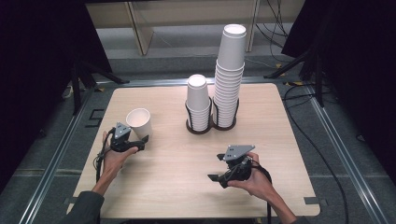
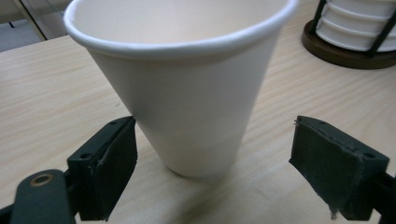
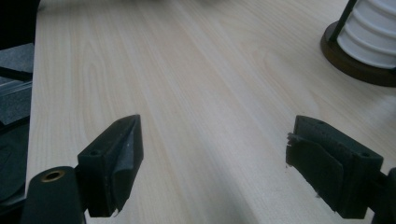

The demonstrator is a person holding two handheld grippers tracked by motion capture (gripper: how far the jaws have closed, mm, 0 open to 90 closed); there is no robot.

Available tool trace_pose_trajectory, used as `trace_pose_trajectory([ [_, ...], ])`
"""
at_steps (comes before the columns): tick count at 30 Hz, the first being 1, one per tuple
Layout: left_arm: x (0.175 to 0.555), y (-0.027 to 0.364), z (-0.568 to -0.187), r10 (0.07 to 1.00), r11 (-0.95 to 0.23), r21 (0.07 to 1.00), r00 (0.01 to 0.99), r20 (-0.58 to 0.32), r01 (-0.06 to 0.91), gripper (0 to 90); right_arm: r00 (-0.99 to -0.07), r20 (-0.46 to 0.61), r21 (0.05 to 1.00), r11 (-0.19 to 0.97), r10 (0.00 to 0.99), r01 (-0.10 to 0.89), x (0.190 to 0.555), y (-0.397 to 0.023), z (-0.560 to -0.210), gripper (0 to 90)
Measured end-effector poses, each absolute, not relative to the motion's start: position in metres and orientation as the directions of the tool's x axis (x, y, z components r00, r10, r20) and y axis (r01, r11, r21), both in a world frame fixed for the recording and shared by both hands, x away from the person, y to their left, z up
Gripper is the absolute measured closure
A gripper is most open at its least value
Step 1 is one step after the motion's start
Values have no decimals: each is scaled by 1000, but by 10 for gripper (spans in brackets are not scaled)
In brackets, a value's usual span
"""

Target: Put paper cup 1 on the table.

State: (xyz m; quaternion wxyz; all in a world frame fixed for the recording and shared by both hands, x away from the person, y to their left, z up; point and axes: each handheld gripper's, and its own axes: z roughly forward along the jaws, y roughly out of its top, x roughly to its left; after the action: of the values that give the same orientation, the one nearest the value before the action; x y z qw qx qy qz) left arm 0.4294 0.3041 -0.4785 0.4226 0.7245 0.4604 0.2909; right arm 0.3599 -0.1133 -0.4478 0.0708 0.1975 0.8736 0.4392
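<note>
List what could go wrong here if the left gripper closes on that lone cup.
The left gripper is open, its jaws low around the paper cup; the thin, tapered wall could crush or slip upward. Any sideways push may tip the cup. The tall cup stack looks easy to topple if bumped.

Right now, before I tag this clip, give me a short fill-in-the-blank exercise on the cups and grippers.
1. The single paper cup stands upright, between the open jaws of the ____ gripper.
2. The right gripper, jaws open, holds ____.
3. The cup holder carries ____ stacks of cups.
4. The taller stack is on the person's ____.

Missing words: left; nothing; two; right
</note>
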Motion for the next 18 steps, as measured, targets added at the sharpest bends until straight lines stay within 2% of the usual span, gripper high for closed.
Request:
trace_pose_trajectory([
  [3, 422, 302, -476, 911, -216, 876, 412, 22, 431, 141, -912, 43, 796, 537, 408, 278, 361, -114, -447, 183],
  [18, 370, 287, -456, 894, -202, 913, 448, 24, 355, 141, -902, 60, 805, 514, 427, 296, 362, -118, -446, 182],
])
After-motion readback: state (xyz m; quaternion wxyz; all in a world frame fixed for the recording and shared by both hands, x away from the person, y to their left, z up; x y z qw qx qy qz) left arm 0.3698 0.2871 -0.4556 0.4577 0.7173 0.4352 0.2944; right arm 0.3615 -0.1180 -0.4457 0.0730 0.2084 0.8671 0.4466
